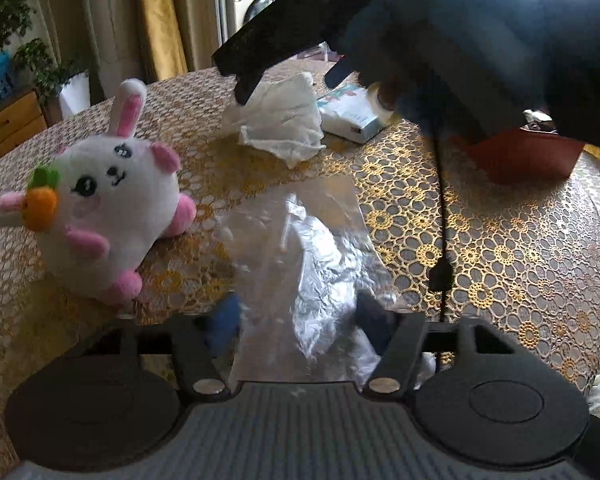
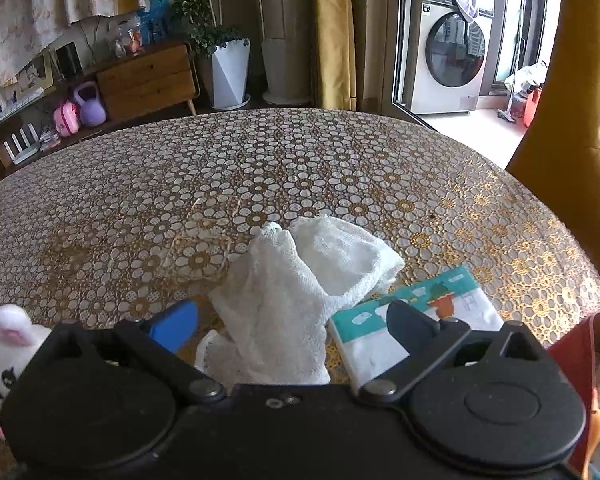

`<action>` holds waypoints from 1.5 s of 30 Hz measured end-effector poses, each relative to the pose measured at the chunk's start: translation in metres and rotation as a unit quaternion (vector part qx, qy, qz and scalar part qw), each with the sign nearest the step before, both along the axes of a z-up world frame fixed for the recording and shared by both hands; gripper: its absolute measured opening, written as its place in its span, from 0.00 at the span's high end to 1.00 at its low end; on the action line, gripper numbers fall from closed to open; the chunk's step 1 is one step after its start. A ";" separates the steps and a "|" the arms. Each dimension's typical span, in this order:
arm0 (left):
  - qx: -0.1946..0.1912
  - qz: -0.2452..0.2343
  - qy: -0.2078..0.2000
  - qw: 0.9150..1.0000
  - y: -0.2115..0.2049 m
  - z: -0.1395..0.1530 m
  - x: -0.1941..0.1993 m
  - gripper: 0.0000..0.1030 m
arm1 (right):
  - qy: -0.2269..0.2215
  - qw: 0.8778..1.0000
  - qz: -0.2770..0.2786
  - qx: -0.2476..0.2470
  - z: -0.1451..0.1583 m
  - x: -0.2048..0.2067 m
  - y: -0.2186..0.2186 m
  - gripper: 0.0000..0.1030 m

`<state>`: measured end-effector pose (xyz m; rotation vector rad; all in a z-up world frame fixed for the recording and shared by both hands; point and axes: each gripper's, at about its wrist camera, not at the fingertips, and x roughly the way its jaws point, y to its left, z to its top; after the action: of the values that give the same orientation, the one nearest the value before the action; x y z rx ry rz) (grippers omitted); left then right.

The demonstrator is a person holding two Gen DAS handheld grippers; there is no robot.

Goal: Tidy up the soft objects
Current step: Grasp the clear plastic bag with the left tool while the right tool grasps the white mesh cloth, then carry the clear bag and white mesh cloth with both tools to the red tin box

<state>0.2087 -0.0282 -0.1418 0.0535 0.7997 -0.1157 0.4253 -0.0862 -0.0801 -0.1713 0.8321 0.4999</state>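
Note:
A clear plastic bag [image 1: 300, 232] with crumpled silvery contents lies flat on the table. Its near end sits between the fingers of my left gripper [image 1: 300, 320], which stands partly open; the pads do not visibly squeeze it. A white plush rabbit [image 1: 112, 208] with pink ears and an orange carrot sits to the left, and it also shows at the left edge as the rabbit [image 2: 4, 344]. A white mesh cloth [image 2: 300, 288] lies crumpled between the wide-open fingers of my right gripper [image 2: 292, 326]. From the left wrist view, that right gripper [image 1: 292, 80] hovers just over the cloth [image 1: 280, 120].
A tissue pack [image 2: 452, 308] lies right of the cloth, touching it. A red container [image 1: 528, 152] stands at the right. A black cable [image 1: 442, 216] hangs from the gloved hand [image 1: 440, 40]. The table [image 2: 260, 160] has a lace-pattern cover. A yellow chair [image 2: 572, 100] stands at the far right.

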 end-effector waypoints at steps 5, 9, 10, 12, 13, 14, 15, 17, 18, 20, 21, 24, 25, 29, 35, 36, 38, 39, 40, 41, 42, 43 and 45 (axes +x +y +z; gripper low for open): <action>-0.005 -0.010 0.000 1.000 0.000 0.002 0.007 0.68 | -0.005 1.000 0.007 -0.010 -0.009 0.004 0.008 0.13; -0.021 -0.006 0.002 1.000 0.006 0.003 0.013 0.74 | -0.013 1.000 0.010 -0.020 -0.012 0.005 0.014 0.28; -0.025 -0.005 0.003 1.000 0.007 0.003 0.015 0.76 | -0.013 1.000 0.010 -0.021 -0.013 0.006 0.015 0.31; -0.035 -0.003 0.005 0.999 0.011 0.003 0.018 0.78 | -0.014 1.000 0.009 -0.019 -0.014 0.007 0.017 0.40; -0.040 -0.001 0.005 0.999 0.013 0.002 0.019 0.80 | -0.012 1.000 0.009 -0.020 -0.015 0.008 0.017 0.44; -0.043 0.000 0.006 0.999 0.014 0.002 0.020 0.82 | -0.010 1.000 0.010 -0.022 -0.017 0.008 0.017 0.51; -0.045 0.001 0.006 0.999 0.016 0.002 0.020 0.83 | -0.010 1.000 0.009 -0.025 -0.018 0.008 0.017 0.58; -0.051 0.003 0.006 0.999 0.019 0.003 0.020 0.86 | -0.016 0.999 0.009 -0.026 -0.017 0.006 0.016 0.66; -0.054 0.004 0.006 0.999 0.020 0.003 0.020 0.87 | -0.016 1.000 0.010 -0.024 -0.016 0.005 0.015 0.71; -0.057 0.009 0.006 0.998 0.023 0.004 0.021 0.88 | -0.021 1.000 0.010 -0.017 -0.014 0.002 0.013 0.79; -0.060 0.012 0.006 0.998 0.024 0.004 0.021 0.88 | -0.025 1.000 0.010 -0.014 -0.012 0.000 0.012 0.82; -0.060 0.021 0.002 0.998 0.029 0.005 0.021 0.89 | -0.039 0.999 0.012 0.003 -0.003 -0.010 0.008 0.88; -0.060 0.024 0.001 0.998 0.030 0.005 0.021 0.89 | -0.043 0.999 0.013 0.008 0.001 -0.013 0.006 0.89; -0.065 0.035 -0.004 0.997 0.034 0.009 0.018 0.91 | -0.053 0.998 0.014 0.033 0.018 -0.031 -0.007 0.92; -0.068 0.039 -0.015 0.997 0.035 0.023 0.010 0.91 | -0.068 0.996 0.012 0.064 0.047 -0.063 -0.037 0.93; -0.068 0.040 -0.018 0.997 0.035 0.027 0.007 0.91 | -0.069 0.995 0.012 0.068 0.052 -0.069 -0.042 0.93; -0.071 0.039 -0.024 0.996 0.035 0.034 0.001 0.91 | -0.071 0.994 0.011 0.076 0.060 -0.082 -0.052 0.93; -0.072 0.039 -0.027 0.996 0.036 0.037 -0.001 0.91 | -0.073 0.994 0.010 0.080 0.065 -0.088 -0.056 0.93; -0.073 0.038 -0.029 0.996 0.036 0.041 -0.003 0.91 | -0.074 0.994 0.009 0.086 0.070 -0.094 -0.061 0.93; -0.075 0.038 -0.032 0.996 0.035 0.045 -0.005 0.91 | -0.076 0.993 0.007 0.091 0.074 -0.100 -0.066 0.93; -0.079 0.037 -0.034 0.996 0.035 0.050 -0.007 0.91 | -0.078 0.992 0.004 0.097 0.080 -0.107 -0.071 0.93; -0.085 0.035 -0.034 0.995 0.034 0.055 -0.009 0.91 | -0.080 0.991 0.002 0.103 0.085 -0.112 -0.077 0.93; -0.091 0.031 -0.040 0.995 0.031 0.065 -0.012 0.91 | -0.081 0.990 -0.001 0.115 0.094 -0.121 -0.088 0.93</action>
<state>0.1968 0.0028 -0.0766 -0.1376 0.7065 -0.1252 0.3038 -0.1737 0.0137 0.0024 0.6105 0.5687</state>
